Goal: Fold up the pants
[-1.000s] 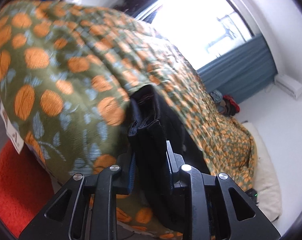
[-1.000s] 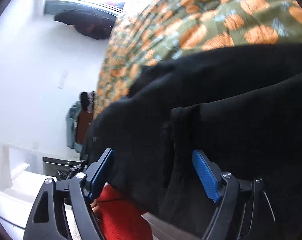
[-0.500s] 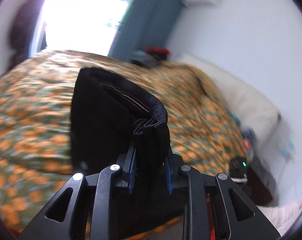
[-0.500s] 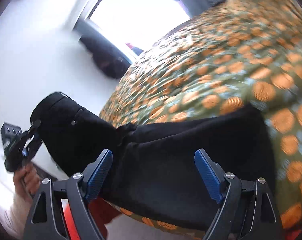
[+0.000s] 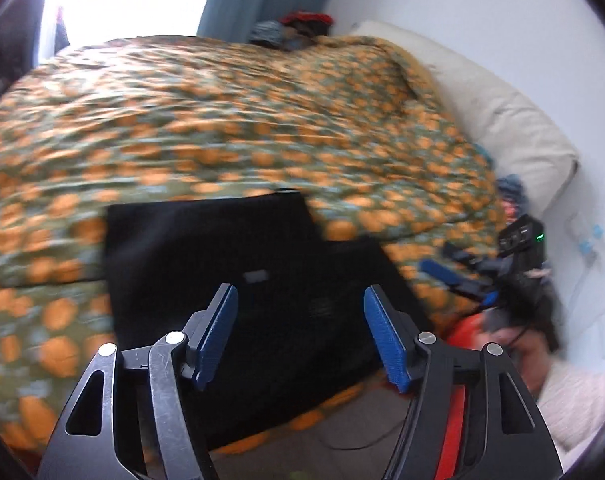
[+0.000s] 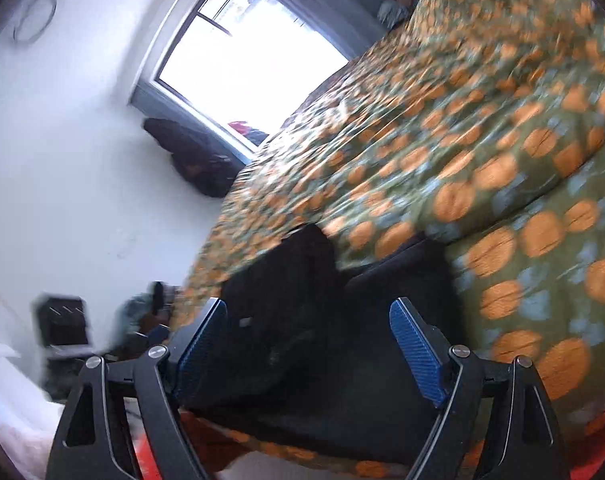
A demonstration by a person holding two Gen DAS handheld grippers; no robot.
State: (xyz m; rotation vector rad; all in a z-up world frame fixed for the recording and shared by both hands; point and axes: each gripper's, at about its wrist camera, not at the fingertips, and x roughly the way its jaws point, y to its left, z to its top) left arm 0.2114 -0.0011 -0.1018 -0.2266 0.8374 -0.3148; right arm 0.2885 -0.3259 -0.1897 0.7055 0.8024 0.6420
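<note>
both tongs, the left gripper (image 5: 298, 336) just opened and the right gripper (image 6: 308, 346), gape empty above the black pants (image 5: 222, 264), folded on the bedspread (image 5: 222, 120) edge, little seemingly left.

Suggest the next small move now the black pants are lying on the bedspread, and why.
Probably bring one gripper back down to a free edge for another fold. The left gripper has just been opening, nothing between its pads; the right gripper is open and empty too. The pants lie folded on the orange-patterned bedspread, one layer offset at the right, so they may need squaring.
</note>
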